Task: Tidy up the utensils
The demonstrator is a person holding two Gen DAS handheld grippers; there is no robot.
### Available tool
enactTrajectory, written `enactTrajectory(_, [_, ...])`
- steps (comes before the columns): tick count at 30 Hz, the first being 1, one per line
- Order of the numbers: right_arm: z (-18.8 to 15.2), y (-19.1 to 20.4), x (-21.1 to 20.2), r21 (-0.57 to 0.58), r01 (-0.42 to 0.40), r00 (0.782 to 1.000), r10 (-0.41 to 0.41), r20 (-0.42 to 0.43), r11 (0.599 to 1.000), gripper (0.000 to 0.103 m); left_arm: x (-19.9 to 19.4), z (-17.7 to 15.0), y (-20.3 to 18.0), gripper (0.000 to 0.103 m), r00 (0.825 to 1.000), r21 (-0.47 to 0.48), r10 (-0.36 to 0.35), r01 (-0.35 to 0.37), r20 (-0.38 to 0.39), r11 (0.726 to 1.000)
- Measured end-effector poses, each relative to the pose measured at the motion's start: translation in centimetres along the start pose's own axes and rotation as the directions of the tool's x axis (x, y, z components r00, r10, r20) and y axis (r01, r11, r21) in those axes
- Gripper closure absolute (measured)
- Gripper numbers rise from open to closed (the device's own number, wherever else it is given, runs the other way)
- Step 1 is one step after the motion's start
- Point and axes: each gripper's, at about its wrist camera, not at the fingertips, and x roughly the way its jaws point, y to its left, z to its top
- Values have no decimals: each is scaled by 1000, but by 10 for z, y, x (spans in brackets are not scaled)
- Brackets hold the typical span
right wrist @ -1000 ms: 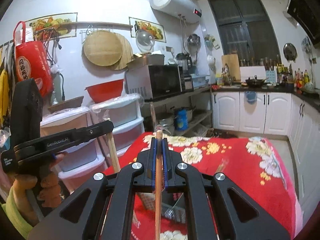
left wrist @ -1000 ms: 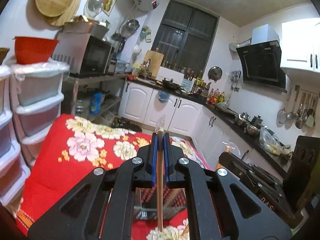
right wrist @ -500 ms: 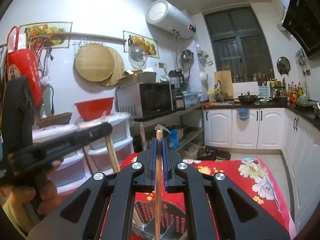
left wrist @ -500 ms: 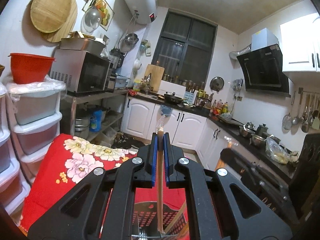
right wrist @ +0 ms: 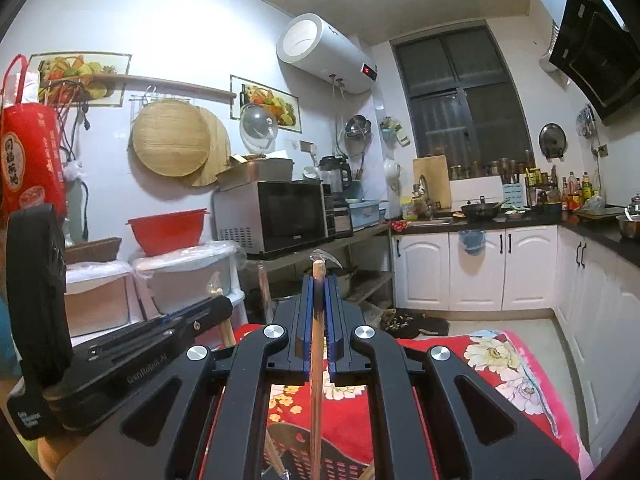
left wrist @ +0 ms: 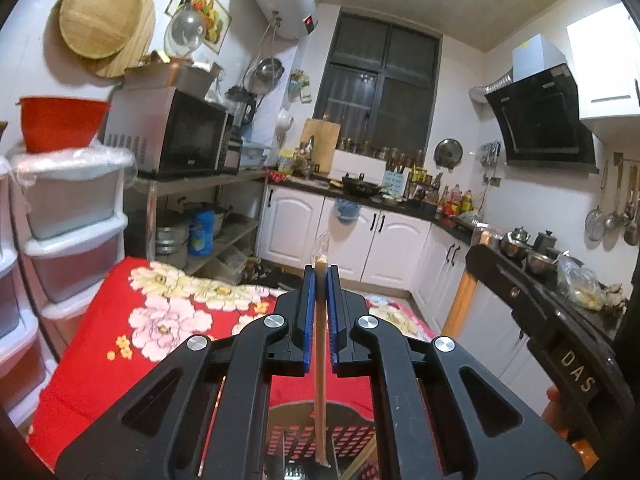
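While both chopsticks hang over the basket (left wrist: 308, 436), judged midway: lowered toward the slots, not yet let go. Around, a kitchen with white cabinets (left wrist: 348, 236); below, a red flowered cloth (left wrist: 120, 344). Left gripper (left wrist: 320, 316) clamped on one chopstick (left wrist: 320, 380), right gripper (right wrist: 318, 320) clamped on another chopstick (right wrist: 316, 400), both upright.

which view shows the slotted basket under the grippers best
The left wrist view: the slotted basket sits centered between the left gripper arms, its rim and red-backed slots visible, the wooden chopstick tip reaching into it. The right wrist view shows only part of the basket, mostly behind the right gripper.
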Motion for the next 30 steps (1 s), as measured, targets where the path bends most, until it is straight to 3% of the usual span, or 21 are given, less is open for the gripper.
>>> enactTrajectory(5, [-17, 1, 11, -22, 27, 999, -28, -16, 999, 97, 14, -19, 12, 102, 999, -17, 22, -23, -36, 1000])
enactTrajectory(19, [-60, -8, 44, 69, 63, 993, -56, -105, 996, 97, 36, -56, 40, 102, 992, -88, 18, -29, -122, 996])
enactTrajectory(30, [-84, -21, 54, 79, 109, 972, -90, -216, 991, 97, 35, -71, 37, 101, 986, -73, 0, -12, -166, 997])
